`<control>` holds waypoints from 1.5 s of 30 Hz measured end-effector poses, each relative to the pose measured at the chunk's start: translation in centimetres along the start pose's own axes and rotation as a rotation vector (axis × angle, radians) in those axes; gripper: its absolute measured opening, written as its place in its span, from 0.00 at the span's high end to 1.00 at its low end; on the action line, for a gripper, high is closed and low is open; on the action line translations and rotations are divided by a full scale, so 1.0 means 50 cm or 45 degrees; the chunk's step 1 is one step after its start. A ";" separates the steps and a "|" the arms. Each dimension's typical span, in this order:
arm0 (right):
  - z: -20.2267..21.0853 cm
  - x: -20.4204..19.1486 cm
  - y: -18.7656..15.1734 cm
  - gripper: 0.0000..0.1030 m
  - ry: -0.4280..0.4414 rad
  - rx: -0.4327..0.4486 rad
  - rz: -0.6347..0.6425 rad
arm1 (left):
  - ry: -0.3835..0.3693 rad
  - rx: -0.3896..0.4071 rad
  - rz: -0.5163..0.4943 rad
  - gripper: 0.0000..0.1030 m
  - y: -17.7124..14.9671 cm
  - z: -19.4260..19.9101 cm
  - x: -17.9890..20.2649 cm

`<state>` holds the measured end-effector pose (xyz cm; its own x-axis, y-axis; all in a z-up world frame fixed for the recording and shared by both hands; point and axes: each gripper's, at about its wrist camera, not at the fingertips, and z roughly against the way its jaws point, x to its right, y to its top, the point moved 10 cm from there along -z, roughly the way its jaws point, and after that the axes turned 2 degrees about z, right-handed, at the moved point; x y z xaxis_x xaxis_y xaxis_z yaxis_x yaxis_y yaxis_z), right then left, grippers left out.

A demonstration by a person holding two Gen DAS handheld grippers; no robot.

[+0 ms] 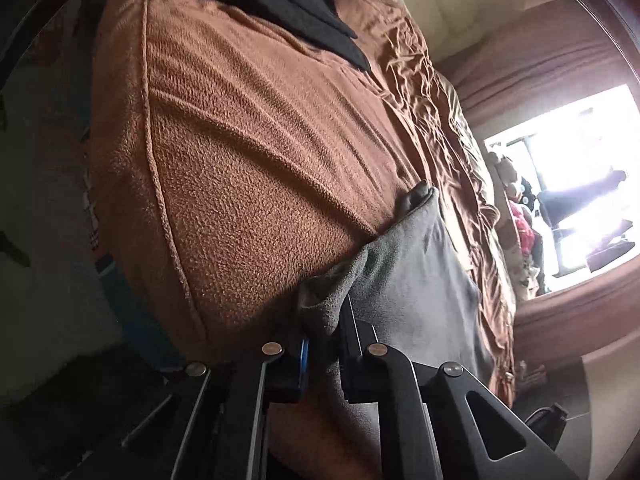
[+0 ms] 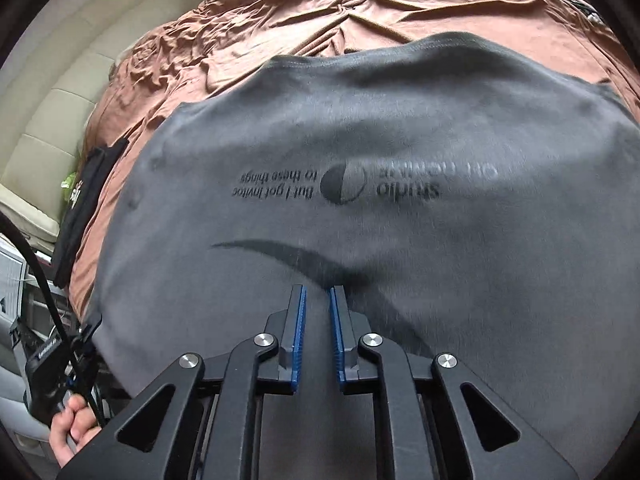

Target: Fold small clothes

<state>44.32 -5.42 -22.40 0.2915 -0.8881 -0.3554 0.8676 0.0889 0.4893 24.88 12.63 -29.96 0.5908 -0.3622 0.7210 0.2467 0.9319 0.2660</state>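
Two grippers work on one grey T-shirt (image 2: 360, 168) spread over the brown bed cover (image 1: 248, 152). Nearest, the left gripper (image 1: 326, 320) is clamped on a bunched edge of the shirt, while the right gripper (image 2: 318, 292) has its blue pads (image 2: 301, 320) nearly together, pinching a ridge of shirt fabric below the printed lettering. Farther off, a dark garment (image 1: 296, 4) lies on the cover.

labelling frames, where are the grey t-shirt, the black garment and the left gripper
grey t-shirt (image 2: 360, 128): right wrist view, plain cloth above the print
black garment (image 1: 288, 4): left wrist view, its flat middle
left gripper (image 1: 324, 332): left wrist view, fingertips pinching grey cloth
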 end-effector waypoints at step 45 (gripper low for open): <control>-0.094 0.010 0.273 0.92 -0.069 0.029 -0.048 | -0.020 0.014 0.042 0.91 -0.006 0.000 -0.006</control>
<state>58.22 -2.53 -19.64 0.2357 -0.9139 -0.3304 0.8679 0.0450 0.4946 24.62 12.46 -30.23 0.5861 -0.3311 0.7395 0.2188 0.9435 0.2490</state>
